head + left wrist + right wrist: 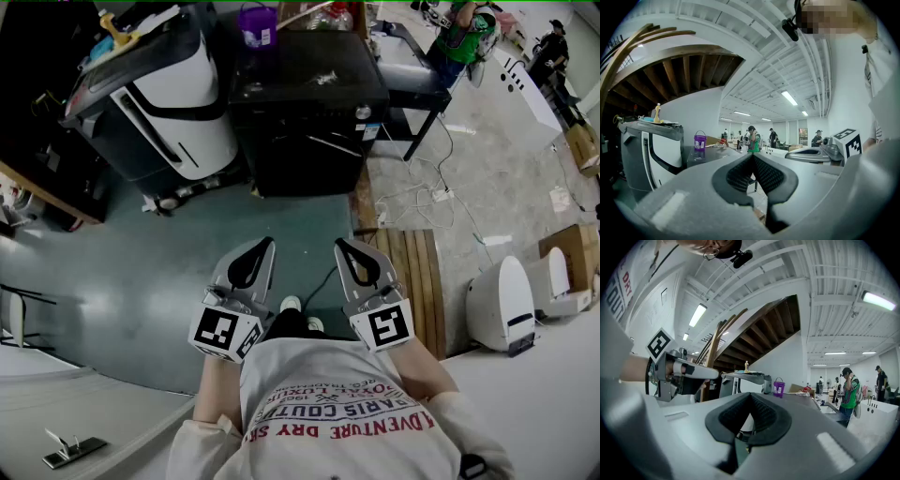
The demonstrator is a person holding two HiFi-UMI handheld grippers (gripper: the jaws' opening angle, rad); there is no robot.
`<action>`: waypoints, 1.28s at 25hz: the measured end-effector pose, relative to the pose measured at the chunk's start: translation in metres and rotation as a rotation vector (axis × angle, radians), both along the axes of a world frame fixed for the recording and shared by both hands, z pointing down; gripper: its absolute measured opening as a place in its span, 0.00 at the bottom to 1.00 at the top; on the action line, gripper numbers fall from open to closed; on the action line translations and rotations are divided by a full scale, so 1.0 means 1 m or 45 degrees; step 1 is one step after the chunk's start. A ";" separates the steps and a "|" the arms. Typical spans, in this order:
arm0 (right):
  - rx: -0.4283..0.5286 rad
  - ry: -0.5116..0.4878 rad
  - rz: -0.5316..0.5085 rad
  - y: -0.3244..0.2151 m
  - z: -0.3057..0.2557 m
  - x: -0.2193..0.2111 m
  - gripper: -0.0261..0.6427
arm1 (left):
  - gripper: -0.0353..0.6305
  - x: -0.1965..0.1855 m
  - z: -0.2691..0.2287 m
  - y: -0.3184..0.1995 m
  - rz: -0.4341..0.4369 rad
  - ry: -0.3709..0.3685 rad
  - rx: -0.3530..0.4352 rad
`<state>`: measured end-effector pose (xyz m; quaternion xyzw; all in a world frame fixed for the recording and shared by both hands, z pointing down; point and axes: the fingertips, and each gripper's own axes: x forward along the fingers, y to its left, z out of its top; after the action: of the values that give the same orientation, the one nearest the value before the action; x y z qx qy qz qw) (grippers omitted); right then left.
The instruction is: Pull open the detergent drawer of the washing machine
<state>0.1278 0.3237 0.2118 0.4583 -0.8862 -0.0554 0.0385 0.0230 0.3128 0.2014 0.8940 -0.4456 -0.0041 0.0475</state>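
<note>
A white and grey washing machine (164, 94) stands at the far left, and a black machine (309, 103) stands beside it in the middle. No detergent drawer can be made out on either. Both grippers are held level close to the person's chest, well short of the machines. My left gripper (270, 242) is shut with nothing between its pads, and its tips (752, 155) meet in its own view. My right gripper (339, 244) is next to it, and its tips (750, 394) also meet on nothing. The white and grey machine (651, 150) shows at the left of the left gripper view.
A purple bucket (258, 23) sits on the black machine. A wooden pallet (412, 272) and loose cables (422, 197) lie on the floor to the right. A white appliance (502, 305) lies at the right edge. People (464, 33) stand at the back right.
</note>
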 end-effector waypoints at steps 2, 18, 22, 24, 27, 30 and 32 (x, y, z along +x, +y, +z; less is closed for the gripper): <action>-0.002 -0.006 0.003 0.000 -0.001 0.001 0.04 | 0.06 0.000 0.000 -0.001 -0.001 -0.003 0.000; -0.011 -0.043 0.077 -0.011 0.010 0.028 0.04 | 0.41 0.009 0.010 -0.010 -0.050 -0.013 0.014; -0.020 -0.042 0.087 -0.023 0.013 0.028 0.04 | 0.51 0.001 0.014 -0.024 -0.071 0.013 -0.004; -0.024 -0.031 0.082 -0.030 0.015 0.025 0.04 | 0.51 -0.004 0.014 -0.032 -0.075 0.024 -0.014; -0.036 -0.018 0.081 -0.045 0.018 0.018 0.04 | 0.51 -0.013 0.017 -0.049 -0.081 0.035 -0.034; -0.058 0.001 0.082 -0.066 0.026 0.011 0.04 | 0.51 -0.021 0.029 -0.070 -0.078 0.054 -0.051; -0.069 0.012 0.084 -0.084 0.031 0.006 0.04 | 0.51 -0.027 0.034 -0.089 -0.072 0.067 -0.062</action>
<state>0.1337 0.2395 0.2427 0.4859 -0.8716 -0.0324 0.0570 -0.0043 0.2241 0.2358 0.8791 -0.4693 -0.0180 0.0806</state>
